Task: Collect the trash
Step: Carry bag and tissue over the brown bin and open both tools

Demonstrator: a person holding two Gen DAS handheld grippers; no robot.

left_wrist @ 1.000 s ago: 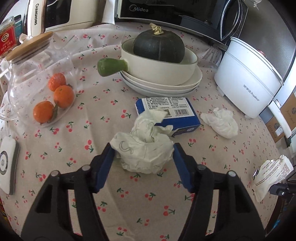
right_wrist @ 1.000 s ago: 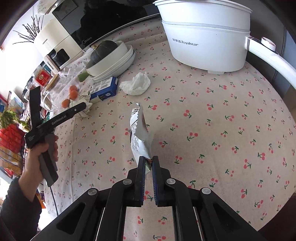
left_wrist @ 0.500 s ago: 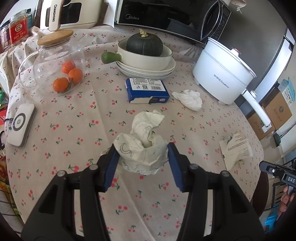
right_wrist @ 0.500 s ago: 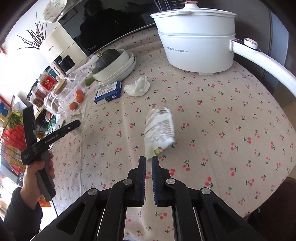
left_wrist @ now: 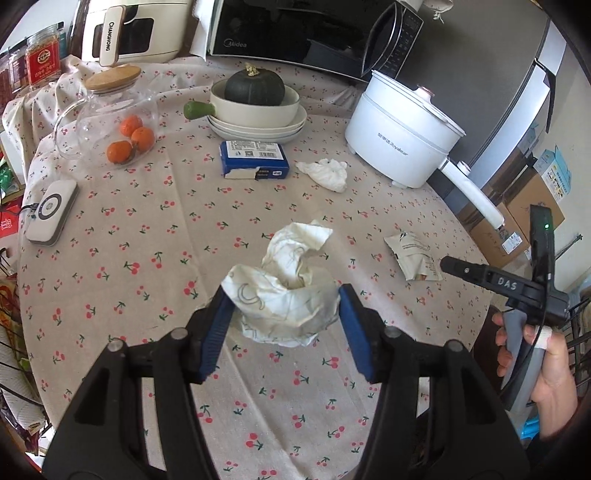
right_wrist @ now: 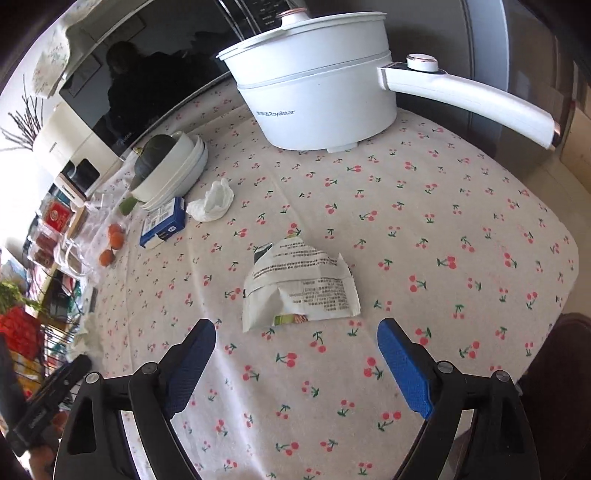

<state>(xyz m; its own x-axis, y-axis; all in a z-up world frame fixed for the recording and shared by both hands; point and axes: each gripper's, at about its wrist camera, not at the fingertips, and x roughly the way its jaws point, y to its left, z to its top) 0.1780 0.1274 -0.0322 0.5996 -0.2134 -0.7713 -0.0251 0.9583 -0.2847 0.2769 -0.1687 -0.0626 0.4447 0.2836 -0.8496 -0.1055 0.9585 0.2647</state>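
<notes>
My left gripper [left_wrist: 282, 314] is shut on a crumpled cream paper wad [left_wrist: 284, 288] and holds it above the cherry-print tablecloth [left_wrist: 147, 258]. My right gripper [right_wrist: 295, 354] is open and empty, just short of a torn white snack wrapper [right_wrist: 299, 286] that lies flat on the cloth; the wrapper also shows in the left wrist view [left_wrist: 415, 254]. A crumpled white tissue [left_wrist: 327, 173] lies near the white pot, also seen in the right wrist view [right_wrist: 212, 201]. A blue box [left_wrist: 255, 158] lies in front of the bowls.
A white electric pot [left_wrist: 399, 129] with a long handle stands at the right. Stacked bowls with a dark squash [left_wrist: 255, 88], a glass jar of oranges [left_wrist: 110, 118], a white charger pad [left_wrist: 51, 212], a microwave [left_wrist: 295, 33]. The table edge is near the wrapper.
My left gripper has lifted the paper wad and pulled back from the blue box. My right gripper has let go of the wrapper, which now lies flat, and its jaws have opened wide.
</notes>
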